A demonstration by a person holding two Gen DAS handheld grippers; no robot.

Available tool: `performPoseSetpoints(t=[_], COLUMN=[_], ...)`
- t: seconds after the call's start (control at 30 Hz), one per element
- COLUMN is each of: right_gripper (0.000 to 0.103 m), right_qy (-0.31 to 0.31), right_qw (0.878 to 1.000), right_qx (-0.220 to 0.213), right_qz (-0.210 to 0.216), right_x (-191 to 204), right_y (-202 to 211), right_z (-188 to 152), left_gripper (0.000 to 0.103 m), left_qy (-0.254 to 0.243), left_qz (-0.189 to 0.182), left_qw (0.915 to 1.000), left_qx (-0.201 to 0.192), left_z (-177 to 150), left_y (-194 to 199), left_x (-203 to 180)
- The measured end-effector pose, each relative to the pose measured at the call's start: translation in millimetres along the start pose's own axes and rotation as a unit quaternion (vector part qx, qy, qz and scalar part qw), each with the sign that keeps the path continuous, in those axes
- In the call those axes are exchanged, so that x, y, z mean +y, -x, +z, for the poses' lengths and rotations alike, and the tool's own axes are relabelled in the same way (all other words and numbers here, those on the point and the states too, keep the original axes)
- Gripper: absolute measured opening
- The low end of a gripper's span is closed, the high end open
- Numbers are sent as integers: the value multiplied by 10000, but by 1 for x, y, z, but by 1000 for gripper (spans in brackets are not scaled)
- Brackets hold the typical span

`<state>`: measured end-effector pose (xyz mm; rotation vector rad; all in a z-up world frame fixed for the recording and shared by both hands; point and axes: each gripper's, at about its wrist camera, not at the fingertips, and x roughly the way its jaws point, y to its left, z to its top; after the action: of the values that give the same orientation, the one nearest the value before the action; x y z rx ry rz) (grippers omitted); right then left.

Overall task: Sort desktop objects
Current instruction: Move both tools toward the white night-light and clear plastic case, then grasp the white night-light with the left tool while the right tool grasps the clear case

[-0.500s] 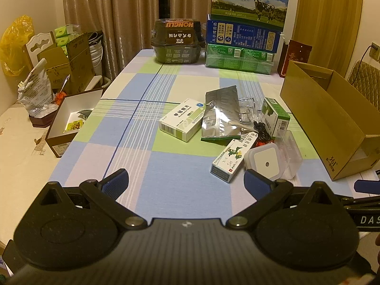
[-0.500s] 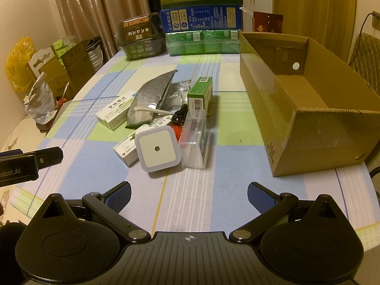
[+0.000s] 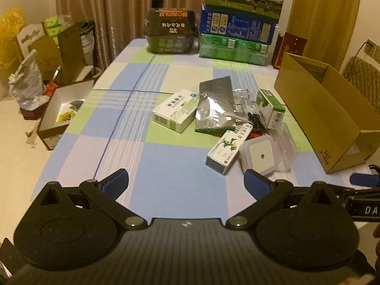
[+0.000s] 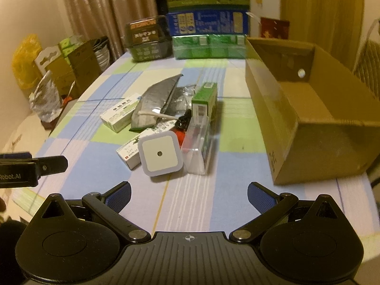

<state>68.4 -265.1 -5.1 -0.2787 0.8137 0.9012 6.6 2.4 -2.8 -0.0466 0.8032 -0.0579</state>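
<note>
Two hand-held grippers, both spread wide and empty, hover over the near desk (image 3: 166, 173) edge.

Left hand-held gripper (image 3: 186, 181) and right hand-held gripper (image 4: 188, 196) face a clutter pile left of the open cardboard box (image 4: 308, 118). White square night light (image 4: 160, 154) leans against a medicine carton (image 4: 129, 152), hiding its end; clear plastic case (image 4: 197, 152) touches the light's right side. Silver foil pouch (image 4: 154, 104) overlaps a white-green box (image 4: 118, 116). Black-and-red item behind the light: unidentifiable.
</note>
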Motion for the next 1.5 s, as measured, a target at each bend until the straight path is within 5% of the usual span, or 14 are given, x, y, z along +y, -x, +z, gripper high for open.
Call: performPoseSetpoints(t=[0.23,0.53,0.63,0.97,1.3,1.5], right_gripper=[101,100,86,75,71,71], right_qy=[377,557,646,798,783,755], right_qw=[9992,9983,9977,9960,9957,9957], right_qx=[-106,-138,-114,30,55,101], right_qz=[99,80,166,394,502,535], right_x=[-2,-19,-22,-28,-33,-35], right_y=[-17,-43,-52,-75,-91,-99], right_z=[7,14,16,20,26,29], left_gripper=[102,102,102,95,83,73], left_qy=[-558,-1094,-1345,-1958,-3516,-3966], left_qz=[42,-486,-750,-1260,-1170,-1150], left_qw=[9983,9928,9880,9723,9272,9089], left_qx=[170,-39,-129,-219,-539,-591], left_z=[10,24,24,13,-5,-13], left_y=[-16,-54,-67,-104,-125,-135], left_x=[0,-8,-17,-42,-75,-90])
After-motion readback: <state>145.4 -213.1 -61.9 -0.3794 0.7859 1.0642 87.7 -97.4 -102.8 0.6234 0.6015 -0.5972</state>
